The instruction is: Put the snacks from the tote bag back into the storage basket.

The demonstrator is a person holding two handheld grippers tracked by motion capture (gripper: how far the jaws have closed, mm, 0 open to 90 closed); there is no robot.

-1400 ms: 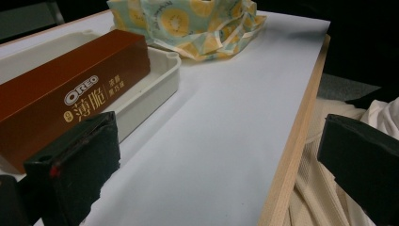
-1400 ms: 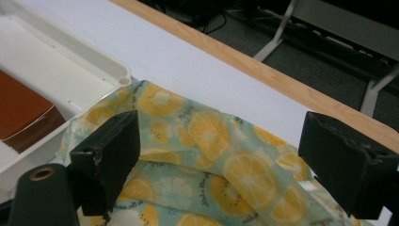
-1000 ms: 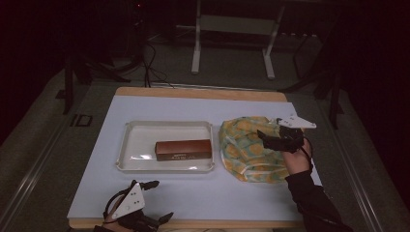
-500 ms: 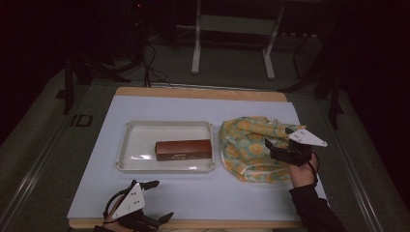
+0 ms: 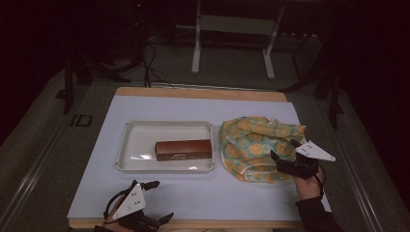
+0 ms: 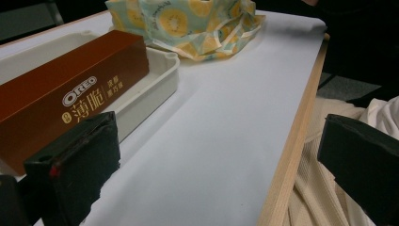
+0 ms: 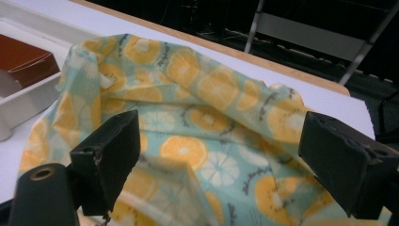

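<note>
Cloth (image 5: 256, 145) lies under the wide-open right gripper (image 5: 285, 152); left gripper (image 5: 154, 200) wide too.

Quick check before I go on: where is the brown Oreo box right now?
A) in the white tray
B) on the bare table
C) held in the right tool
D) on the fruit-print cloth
A: the Oreo box lies inside the white tray, left of the fruit-print cloth.

Desk (image 5: 203, 193): tray (image 5: 126, 145) placed left of centre, box (image 5: 183, 150) laid inside it toward its right. Cloth (image 5: 251, 145) laid just right of the tray. Left gripper (image 5: 152, 200) held at the near left edge; right gripper (image 5: 283, 150) held over the cloth's near right part.
</note>
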